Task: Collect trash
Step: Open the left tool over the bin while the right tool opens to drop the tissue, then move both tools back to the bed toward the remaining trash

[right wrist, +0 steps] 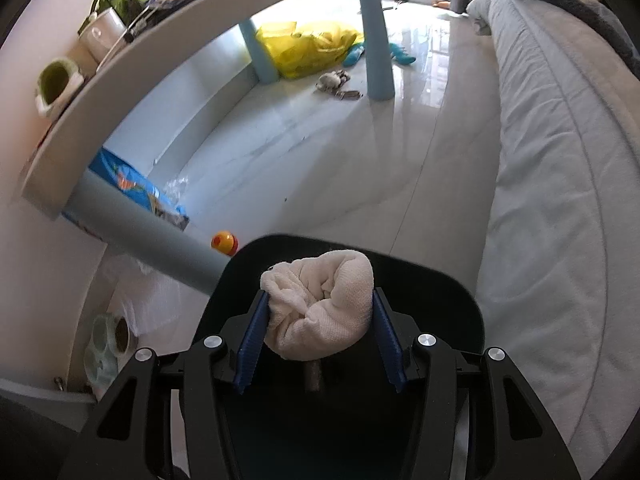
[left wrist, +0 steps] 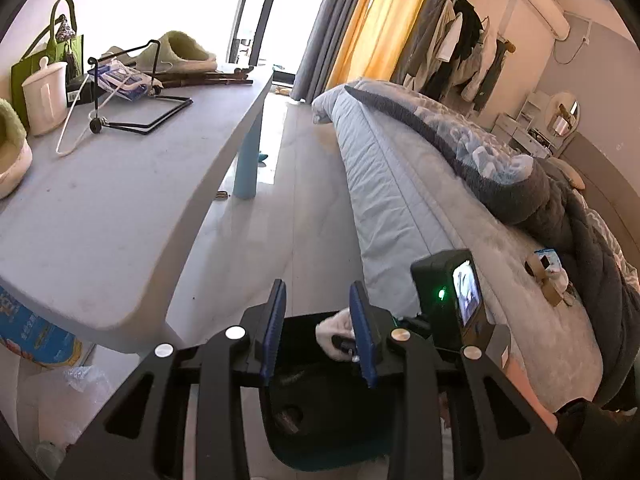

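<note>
**Crumpled cloth held over the bin**

- Crumpled white cloth point(right wrist: 318, 308): clamped between the blue pads of the right gripper point(right wrist: 320, 340), jaws pressed on both its sides. It hangs directly above the black bin point(right wrist: 452, 300), inside the rim line. Likely held there so that letting go drops it straight in.
- Bin: stands on the pale floor point(right wrist: 320, 160), between the desk point(left wrist: 120, 200) and the bed point(left wrist: 420, 220). Dark scraps already lie at its bottom, seen in the left view.
- Left gripper point(left wrist: 320, 328): jaws apart, nothing between them. It hovers beside the bin's opening, above and clear of the drop, probably to leave room.
- Under the desk, beyond the bin: a yellow bag point(right wrist: 312, 48) and small litter point(right wrist: 340, 86), judged the next pickings.
</note>
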